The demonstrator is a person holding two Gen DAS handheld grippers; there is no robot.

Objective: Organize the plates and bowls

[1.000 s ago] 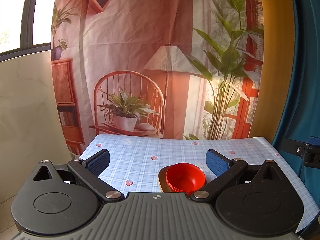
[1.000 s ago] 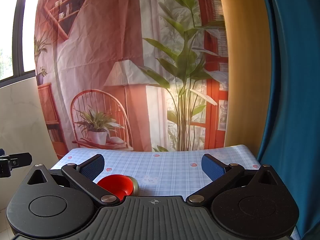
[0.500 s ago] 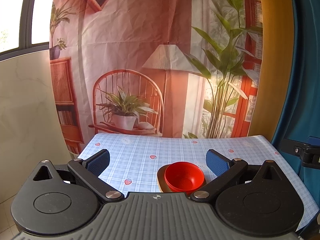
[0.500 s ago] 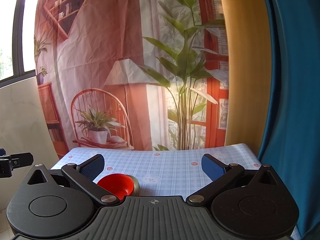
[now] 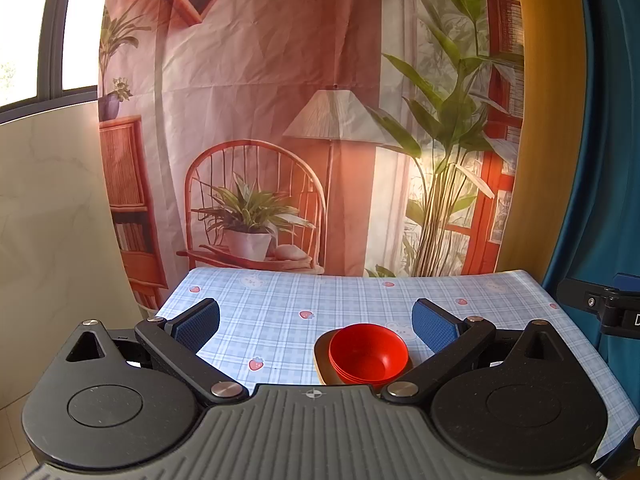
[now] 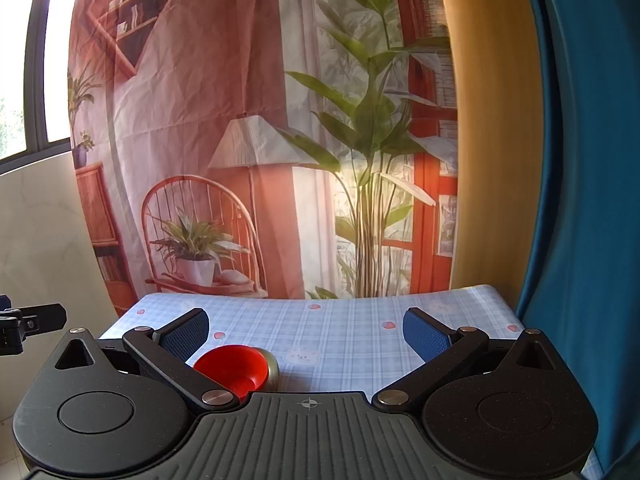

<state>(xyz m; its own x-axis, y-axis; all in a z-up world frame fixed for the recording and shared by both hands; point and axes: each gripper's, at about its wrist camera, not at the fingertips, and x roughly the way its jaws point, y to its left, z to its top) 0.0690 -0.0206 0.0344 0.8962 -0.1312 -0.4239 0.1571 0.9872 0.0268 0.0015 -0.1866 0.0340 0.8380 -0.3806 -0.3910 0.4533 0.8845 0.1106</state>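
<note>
Left wrist view: left gripper [image 5: 316,318] jaws spread, holding nothing | red bowls [image 5: 368,352] stacked on tan plate [image 5: 322,364], near edge of checked bench [image 5: 360,296] | right gripper [image 6: 306,328] jaws spread, empty, bowls beside its left finger.

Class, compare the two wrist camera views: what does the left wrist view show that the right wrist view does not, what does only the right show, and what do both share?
Only the left wrist view shows that the red plastic bowls are several, nested, with layered rims, and much of the tan plate beneath them.

Only the right wrist view shows the stack half hidden behind a finger, with just a sliver of plate.

Both share the blue checked tablecloth, the printed room backdrop, and open, empty grippers: left gripper, right gripper.
</note>
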